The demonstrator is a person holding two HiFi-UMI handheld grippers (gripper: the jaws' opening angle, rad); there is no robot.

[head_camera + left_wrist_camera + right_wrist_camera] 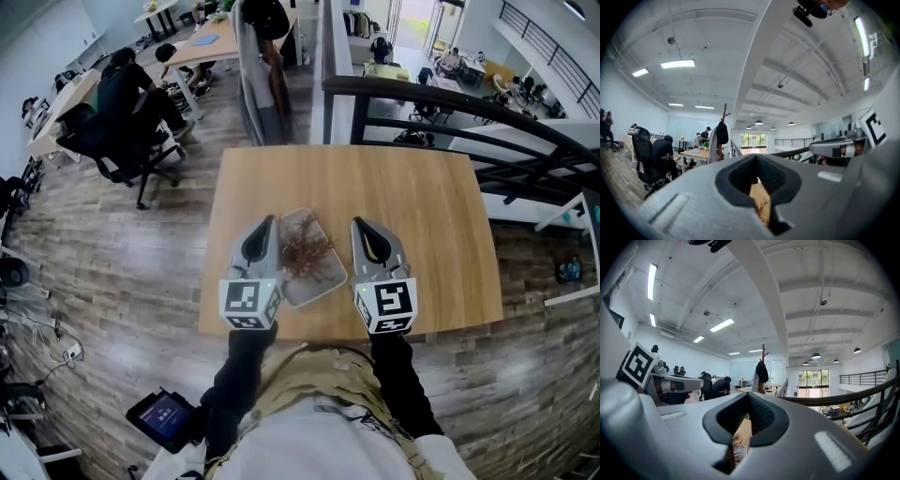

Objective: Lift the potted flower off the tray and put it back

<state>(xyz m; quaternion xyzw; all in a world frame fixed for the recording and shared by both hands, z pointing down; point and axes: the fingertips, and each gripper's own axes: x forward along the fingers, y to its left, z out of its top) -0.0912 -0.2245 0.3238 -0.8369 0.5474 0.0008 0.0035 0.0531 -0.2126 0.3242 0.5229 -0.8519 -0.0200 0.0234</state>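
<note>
One bench (422, 225) carries one tray (323, 281) near its near edge. One brown flower (302, 248) shows over that tray. There are two tools, the left tool (271, 222) and the right tool (360, 225). Each bears one marker cube (250, 303), two in all. One coat stand (253, 84) rises beyond the bench's far edge.

Head view looks steeply down at the table (422, 216); both gripper views face level, sharing the coat rack (724, 111).
</note>
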